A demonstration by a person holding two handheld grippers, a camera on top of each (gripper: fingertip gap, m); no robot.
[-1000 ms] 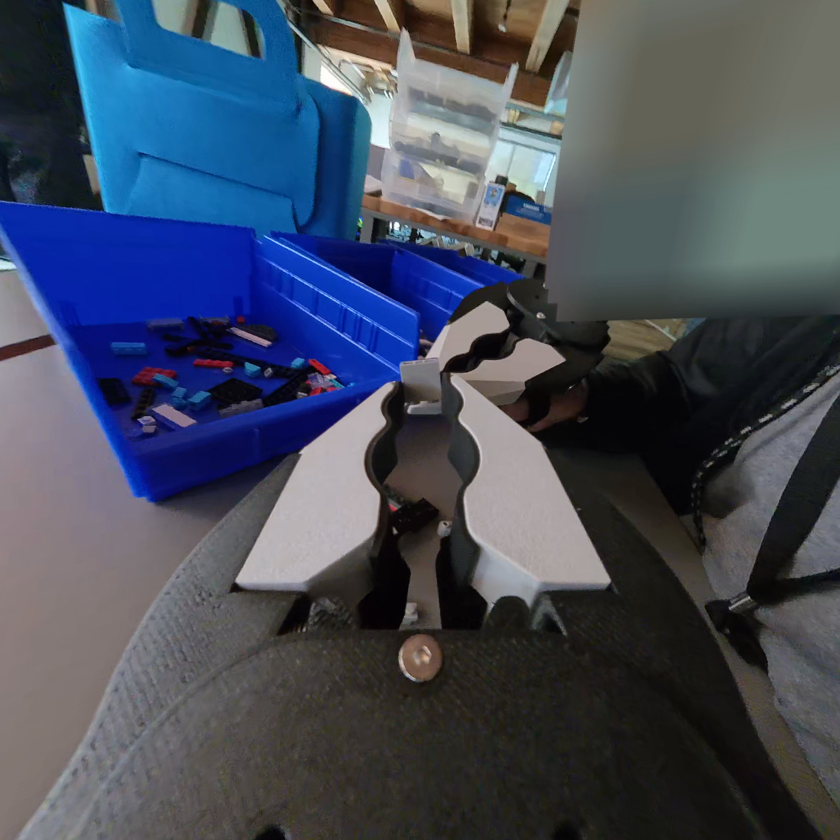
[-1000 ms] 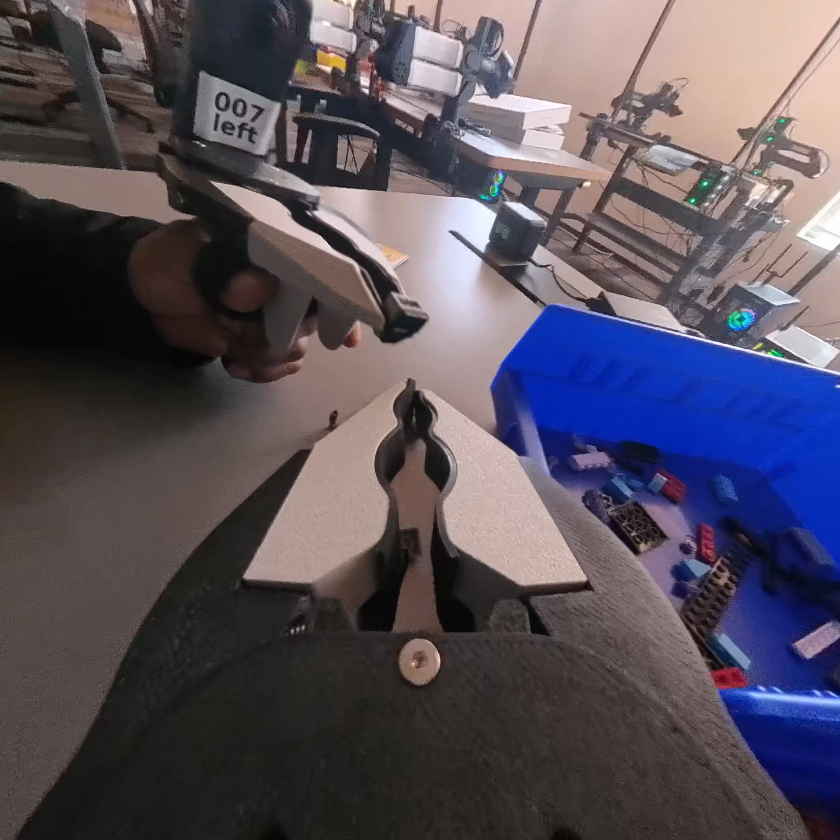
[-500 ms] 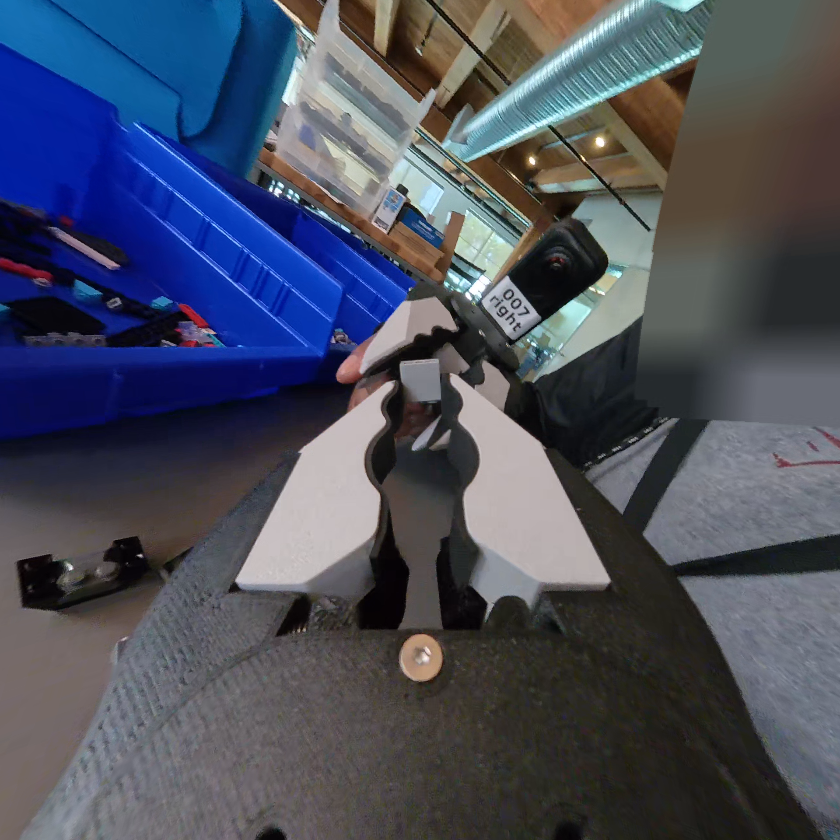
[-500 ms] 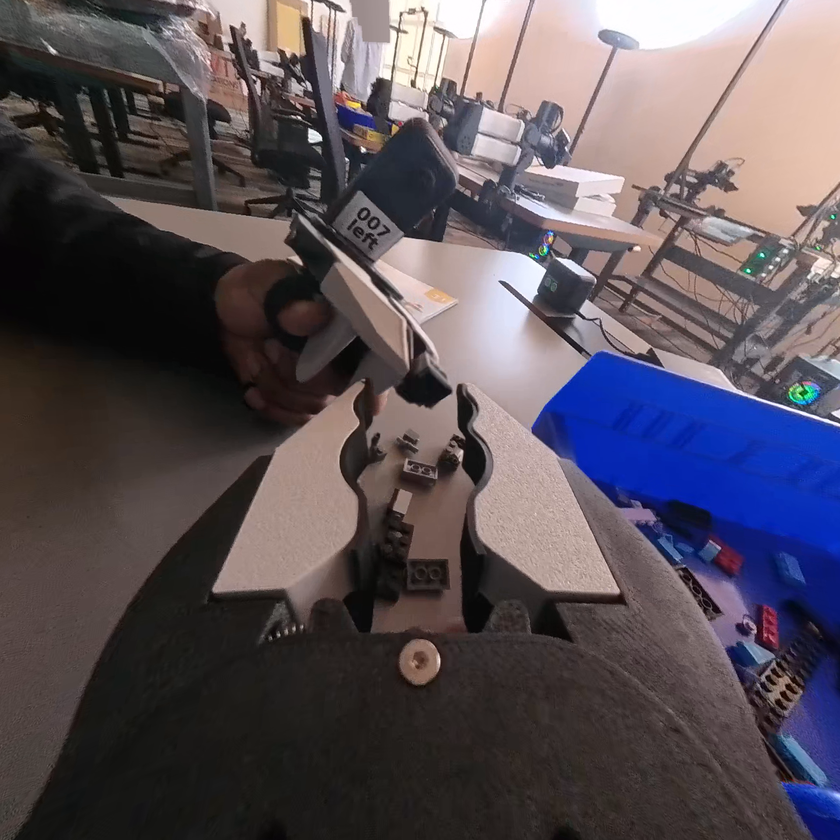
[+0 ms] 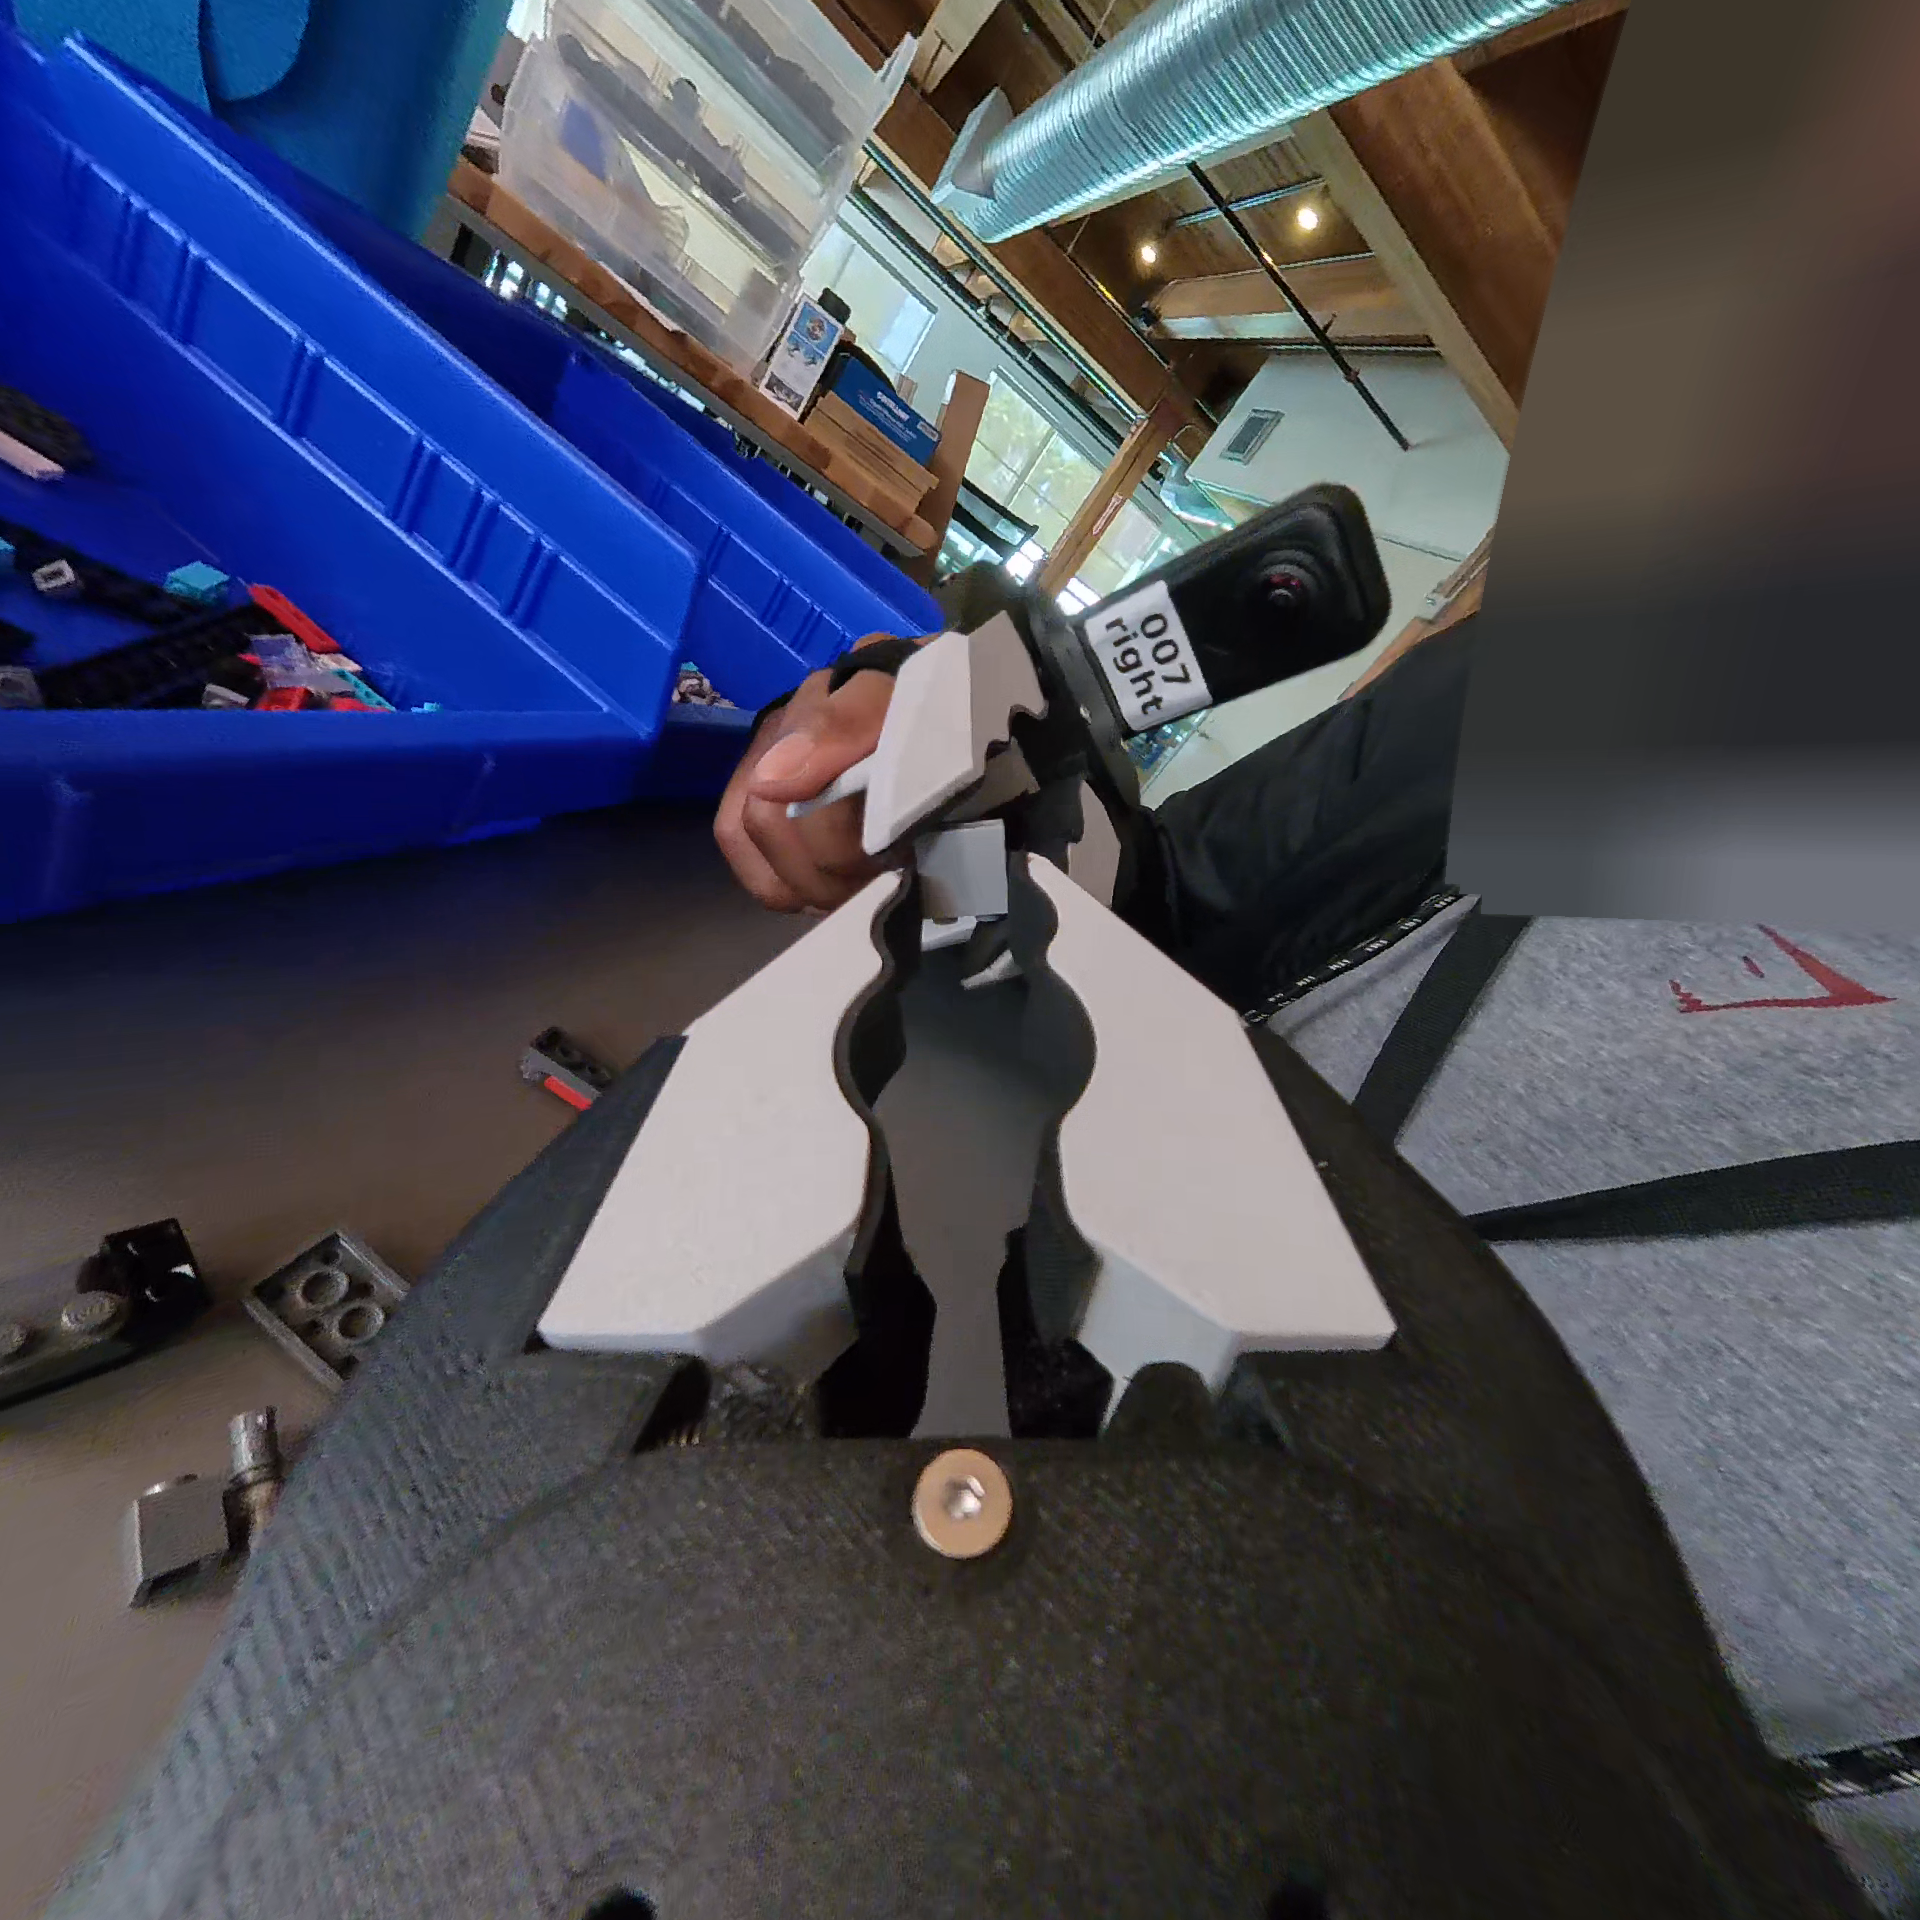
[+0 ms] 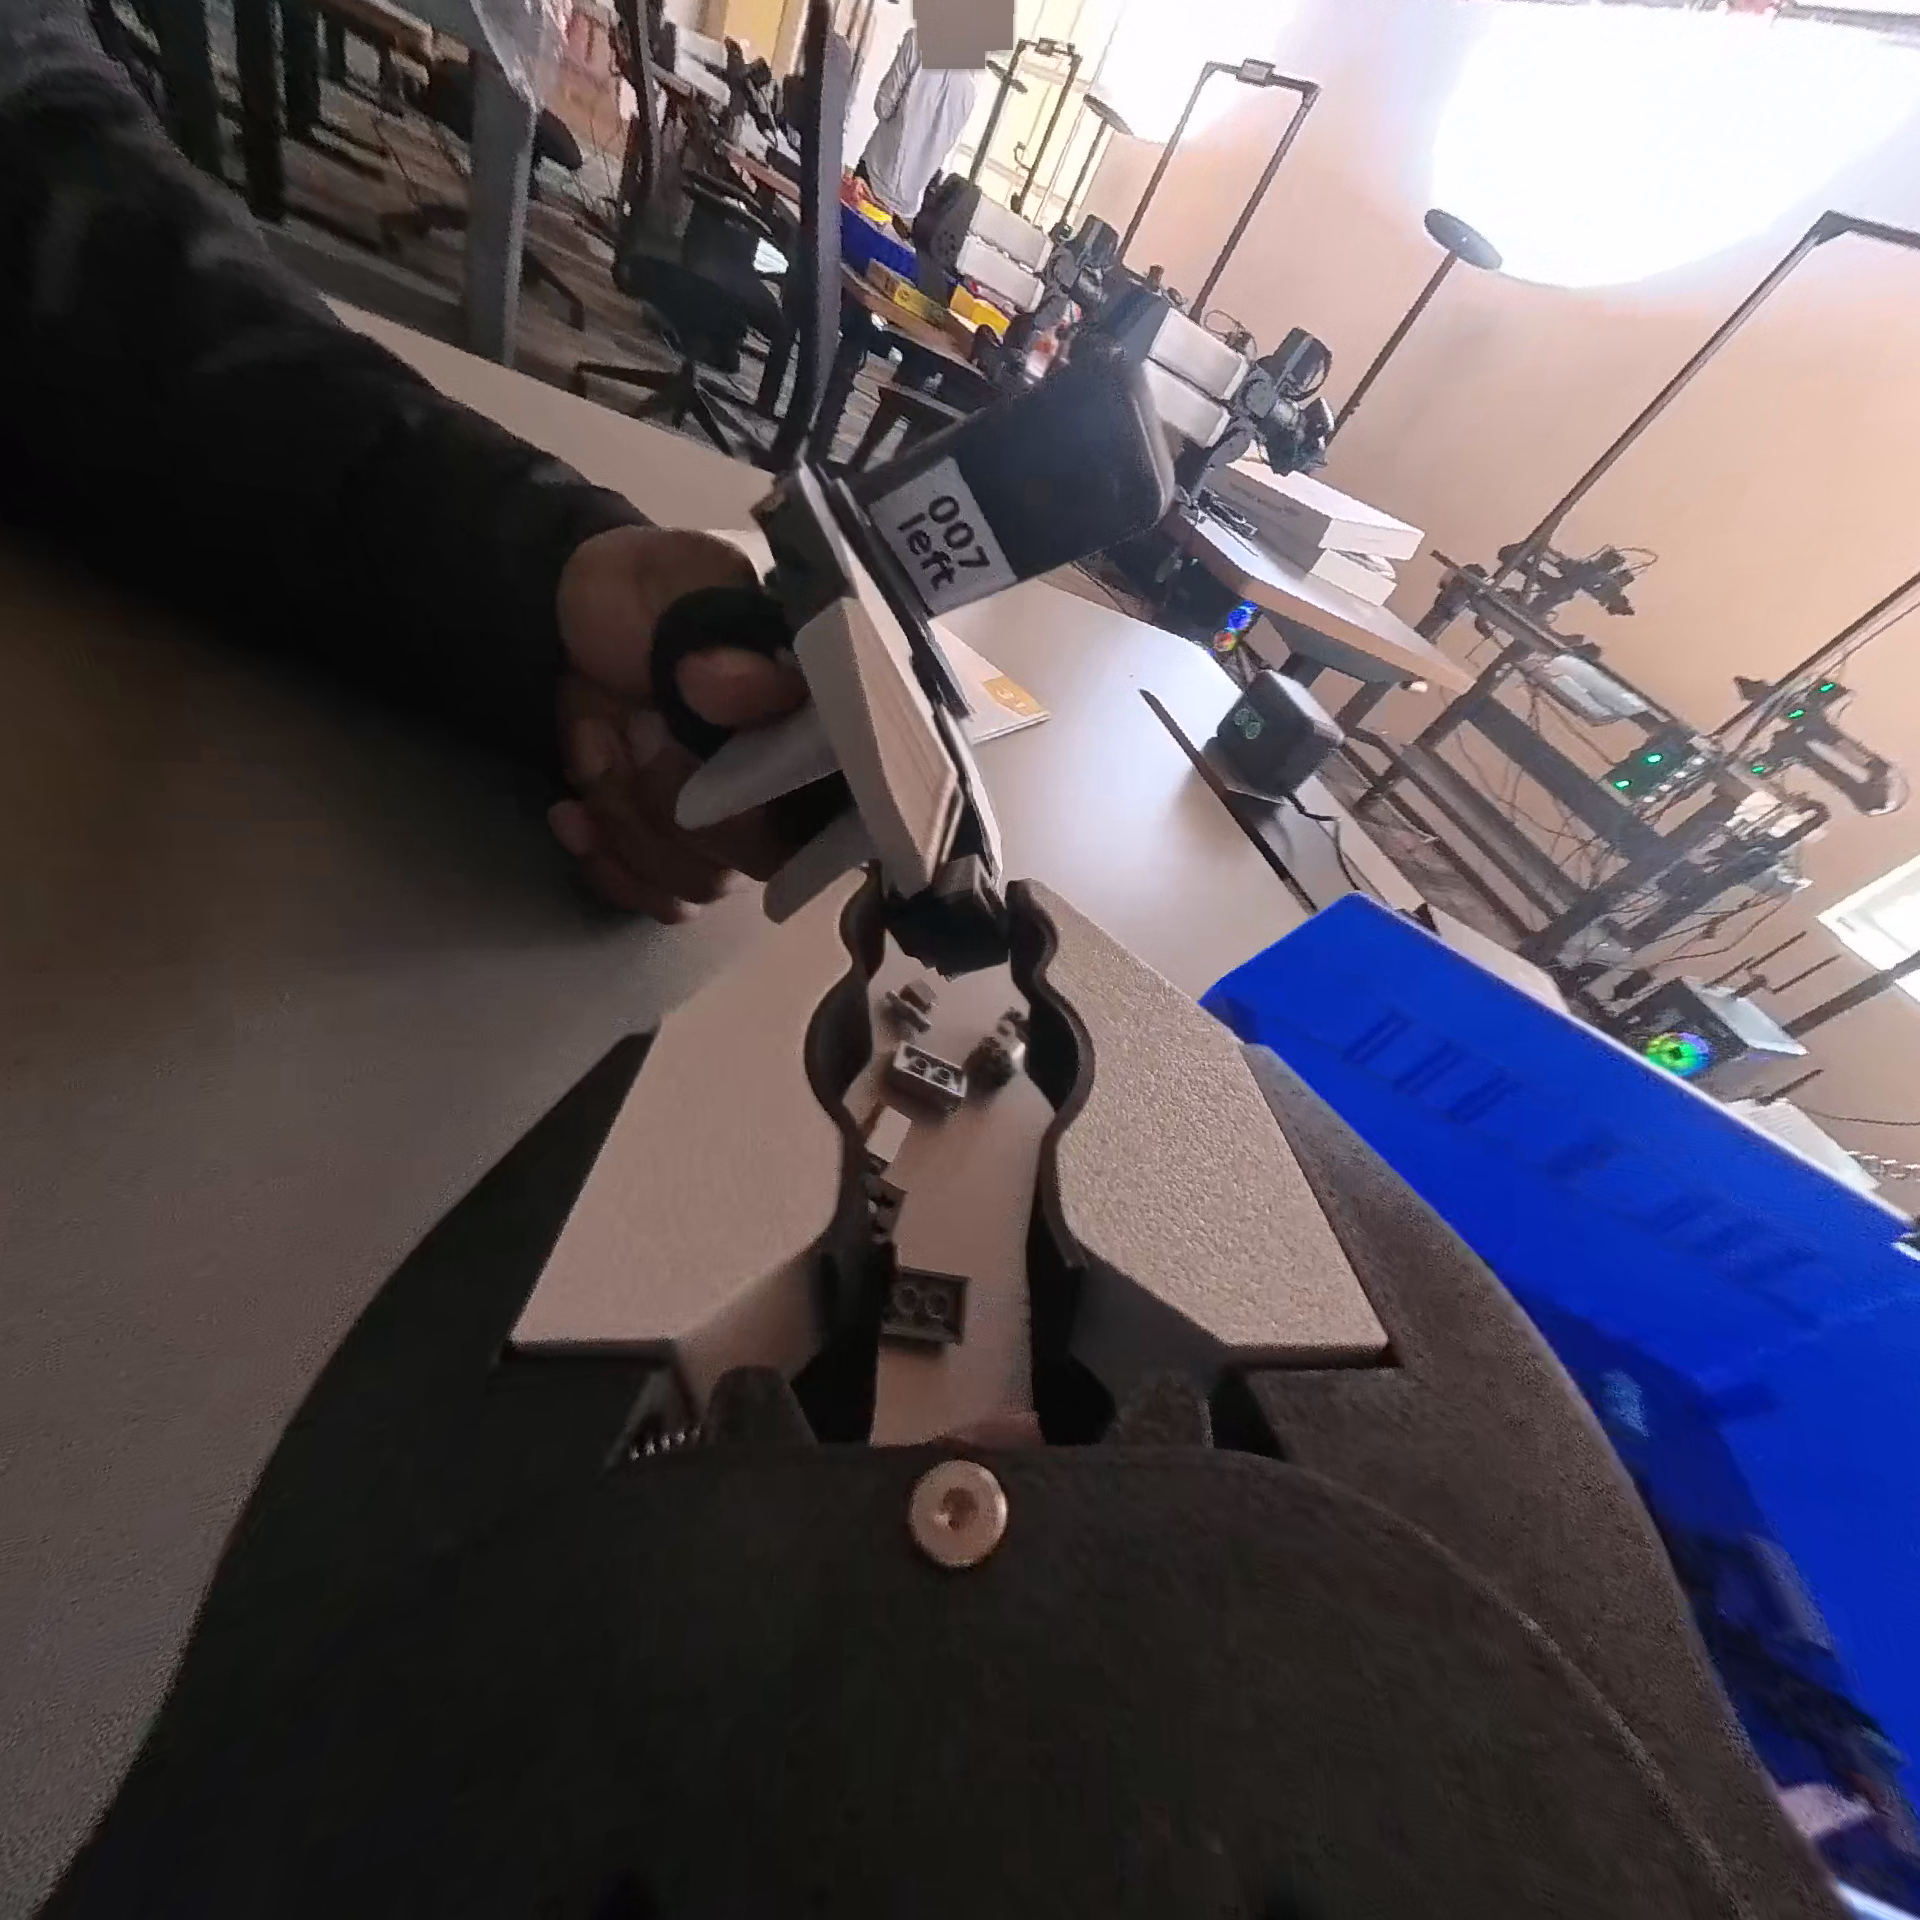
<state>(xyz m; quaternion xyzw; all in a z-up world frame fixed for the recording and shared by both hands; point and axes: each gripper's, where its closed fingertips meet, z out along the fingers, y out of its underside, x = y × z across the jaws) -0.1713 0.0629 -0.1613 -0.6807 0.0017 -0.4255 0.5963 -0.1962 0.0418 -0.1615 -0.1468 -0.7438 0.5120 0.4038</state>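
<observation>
Grippers now tip to tip: left (image 5: 964, 894) clamped on brick (image 5: 961, 873), right (image 6: 943, 925) reopened from shut, narrowed round it; grip unclear.

The blue bin (image 5: 343, 582) is cut by the left edge. The bricks (image 5: 187, 665) inside are too small to tell. The near bin (image 6: 1662, 1299) blurs toward the right edge.

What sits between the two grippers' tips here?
A small grey block, held in the left gripper, with the right gripper flanking it tip to tip. Both wrist views show it.
</observation>
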